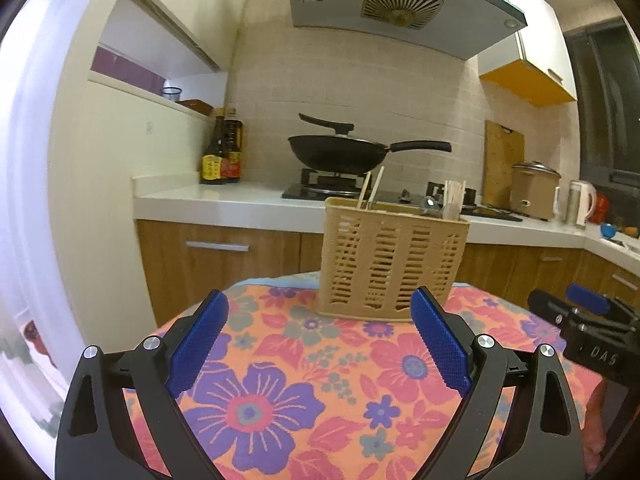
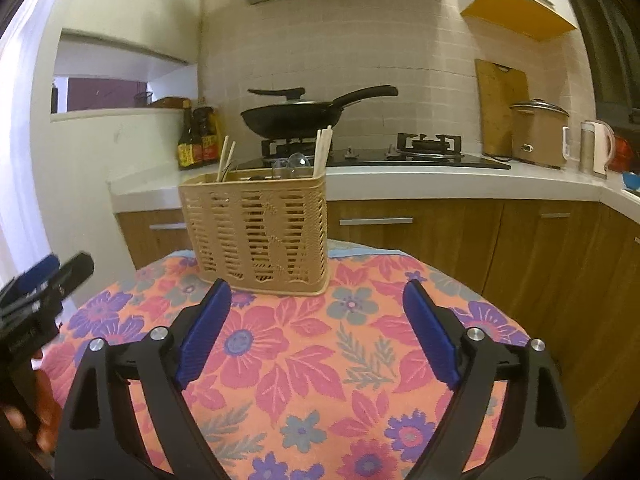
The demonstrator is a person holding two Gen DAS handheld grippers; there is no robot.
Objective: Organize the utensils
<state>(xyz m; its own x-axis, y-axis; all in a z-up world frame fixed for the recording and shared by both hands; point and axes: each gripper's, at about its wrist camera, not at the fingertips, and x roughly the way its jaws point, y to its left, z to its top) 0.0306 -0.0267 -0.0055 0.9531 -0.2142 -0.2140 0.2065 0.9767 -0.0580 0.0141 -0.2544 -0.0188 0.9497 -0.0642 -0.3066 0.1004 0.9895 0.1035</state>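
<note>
**Both grippers open, empty, short of utensil basket**

Left gripper (image 1: 320, 344) spread wide over floral cloth (image 1: 280, 380), nothing between pads. Right gripper (image 2: 316, 336) likewise agape, empty. Beige utensil basket (image 1: 394, 264) upright at twelve o'clock, holding chopsticks (image 2: 322, 148) and spoons (image 2: 294, 164); wok (image 1: 336, 152) beyond.

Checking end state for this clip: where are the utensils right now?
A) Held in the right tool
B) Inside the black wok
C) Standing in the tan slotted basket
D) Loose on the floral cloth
C: chopsticks and spoons stick up from the tan slotted basket on the floral cloth; both tools are empty.
</note>
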